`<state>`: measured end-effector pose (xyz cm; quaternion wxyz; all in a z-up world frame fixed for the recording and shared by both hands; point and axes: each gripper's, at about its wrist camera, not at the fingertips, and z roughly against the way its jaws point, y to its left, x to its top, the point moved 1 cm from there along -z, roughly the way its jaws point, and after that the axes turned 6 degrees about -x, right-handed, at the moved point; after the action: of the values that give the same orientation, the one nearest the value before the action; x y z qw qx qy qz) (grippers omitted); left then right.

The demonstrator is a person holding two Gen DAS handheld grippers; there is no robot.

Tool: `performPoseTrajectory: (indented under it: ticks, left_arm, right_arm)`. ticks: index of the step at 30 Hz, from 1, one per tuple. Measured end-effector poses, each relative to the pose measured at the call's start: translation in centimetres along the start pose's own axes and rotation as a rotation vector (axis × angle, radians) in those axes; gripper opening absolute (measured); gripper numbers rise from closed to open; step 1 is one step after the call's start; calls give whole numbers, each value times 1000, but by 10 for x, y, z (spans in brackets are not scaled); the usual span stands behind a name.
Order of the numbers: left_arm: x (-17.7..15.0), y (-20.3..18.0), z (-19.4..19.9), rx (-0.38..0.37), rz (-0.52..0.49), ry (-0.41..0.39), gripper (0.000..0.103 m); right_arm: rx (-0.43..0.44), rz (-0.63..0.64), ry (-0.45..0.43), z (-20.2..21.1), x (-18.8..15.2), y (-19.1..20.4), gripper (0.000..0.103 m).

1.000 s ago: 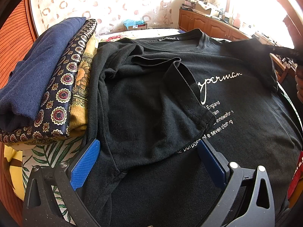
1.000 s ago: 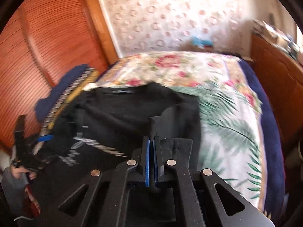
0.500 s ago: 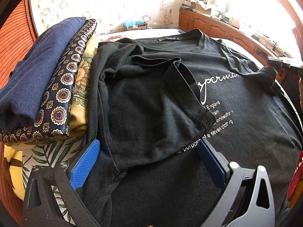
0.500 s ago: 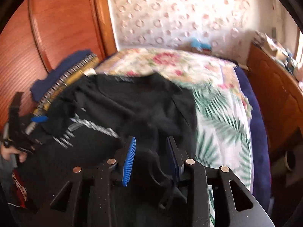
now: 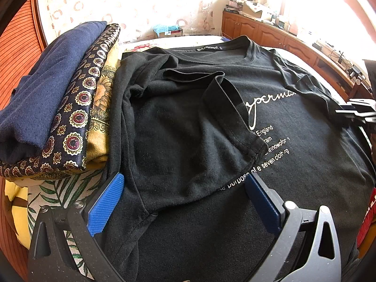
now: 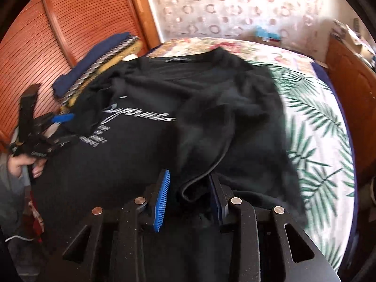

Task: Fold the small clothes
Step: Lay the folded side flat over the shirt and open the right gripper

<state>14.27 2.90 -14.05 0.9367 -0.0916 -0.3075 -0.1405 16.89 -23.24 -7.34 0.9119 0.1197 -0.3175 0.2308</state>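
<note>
Ring-patterned wall (image 6: 235, 7), slatted wooden doors (image 6: 70, 23), sunlit wooden cabinets (image 5: 265, 33).

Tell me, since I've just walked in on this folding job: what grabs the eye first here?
The black T-shirt with white lettering, spread over the leaf-print bedspread, dominates both views, one sleeve already folded inward. Beside it, toward the wooden wardrobe, sits a stack of folded clothes topped by a navy piece. The right gripper, jaws just opened, straddles a loose fold of the shirt's edge, while the left gripper hovers wide open over the hem.
</note>
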Motion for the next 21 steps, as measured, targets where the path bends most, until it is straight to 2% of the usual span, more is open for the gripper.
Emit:
performPoseTrajectory:
  ticks: [5,13,16,21]
  left_arm:
    - [0,0,0,0,0,0,102]
    - [0,0,0,0,0,0,102]
    - [0,0,0,0,0,0,102]
    - [0,0,0,0,0,0,102]
  right_arm:
    - [52,21,-4,-6,-1,11,35]
    - [-66,14,-79,1,16,-9,35]
    - [-122,-3,-64,-19,28,-22,35]
    - [-132,-64,-14,-59,44,-36,35]
